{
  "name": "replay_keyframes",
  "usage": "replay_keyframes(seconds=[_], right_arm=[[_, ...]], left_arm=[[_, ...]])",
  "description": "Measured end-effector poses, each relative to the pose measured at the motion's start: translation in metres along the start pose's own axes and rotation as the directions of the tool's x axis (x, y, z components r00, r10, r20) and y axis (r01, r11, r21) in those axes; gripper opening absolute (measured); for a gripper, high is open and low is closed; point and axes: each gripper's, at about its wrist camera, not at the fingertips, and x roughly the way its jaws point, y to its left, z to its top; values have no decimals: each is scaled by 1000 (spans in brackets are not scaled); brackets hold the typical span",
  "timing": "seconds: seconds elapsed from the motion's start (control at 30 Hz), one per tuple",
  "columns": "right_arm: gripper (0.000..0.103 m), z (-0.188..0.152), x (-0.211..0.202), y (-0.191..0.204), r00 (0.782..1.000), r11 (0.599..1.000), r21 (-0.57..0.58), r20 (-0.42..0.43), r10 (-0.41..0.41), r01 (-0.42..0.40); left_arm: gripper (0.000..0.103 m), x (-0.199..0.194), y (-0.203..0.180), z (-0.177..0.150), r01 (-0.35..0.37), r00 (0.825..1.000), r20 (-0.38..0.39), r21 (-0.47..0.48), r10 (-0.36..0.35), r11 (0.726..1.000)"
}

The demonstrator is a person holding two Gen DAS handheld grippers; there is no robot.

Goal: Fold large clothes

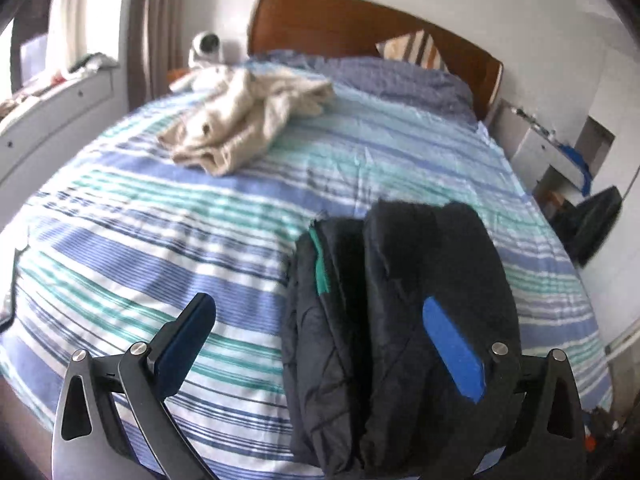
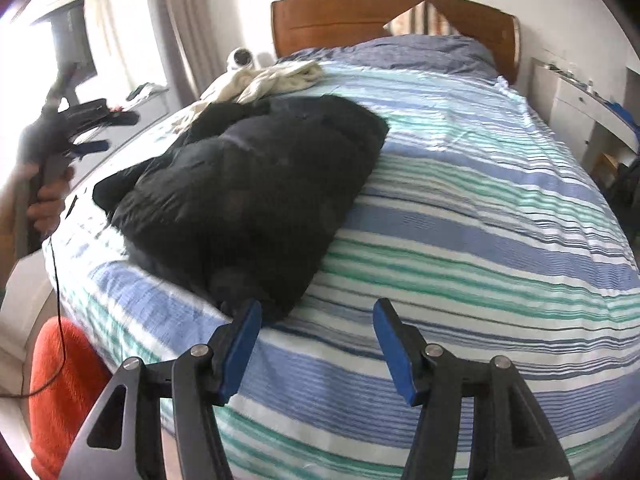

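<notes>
Left wrist view looks down over the left tongs [image 1: 334, 332], spread wide with nothing gripped; the folded black jacket [image 1: 400, 320] lies on the striped bed [image 1: 160, 220] between and beyond the pads, not pressed by either. Right wrist view shows the right tongs [image 2: 316, 344] about half open and empty, tilted down at the bed's near edge with the jacket just beyond the left pad. At far left a hand [image 2: 48, 200] holds the other tongs raised, clear of the bed, and cream clothes [image 1: 248, 116] lie near the headboard [image 1: 360, 28].
</notes>
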Motion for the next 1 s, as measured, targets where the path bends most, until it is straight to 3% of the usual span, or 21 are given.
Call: replay_keyframes(seconds=[0.2,0.53,0.63,0.7,0.77,0.83,0.93,1.0], right_arm=[[60,2,5,6,1000,1000,-2,-8,16,-16],[60,-3,13,15,999,999,-8,-36,34,-34],[60,-4,14,17,998,999,-9,-46,34,-35],[60,-5,12,17,998,999,-14,-44,35,-35],[60,-5,8,16,999,999,-18,-31,27,-28],[60,-7,5,12,999,1000,-14,-23,23,-24],[60,-9,9,6,999,999,12,-33,31,-30],[60,-10,13,3,998,999,36,-46,42,-41]], left_arm=[[103,-12,-6,5,-117,991,63,35,114,993],[103,-17,-11,6,-168,982,96,74,160,983],[103,-13,-10,6,-90,995,49,90,86,992],[102,-10,-3,5,13,1000,1,83,-13,996],[102,-2,9,3,158,985,-79,81,-152,984],[102,8,25,-2,231,964,-149,53,-221,971],[101,24,50,-6,237,952,-197,-15,-236,971],[101,32,63,-5,276,932,-217,-92,-290,957]])
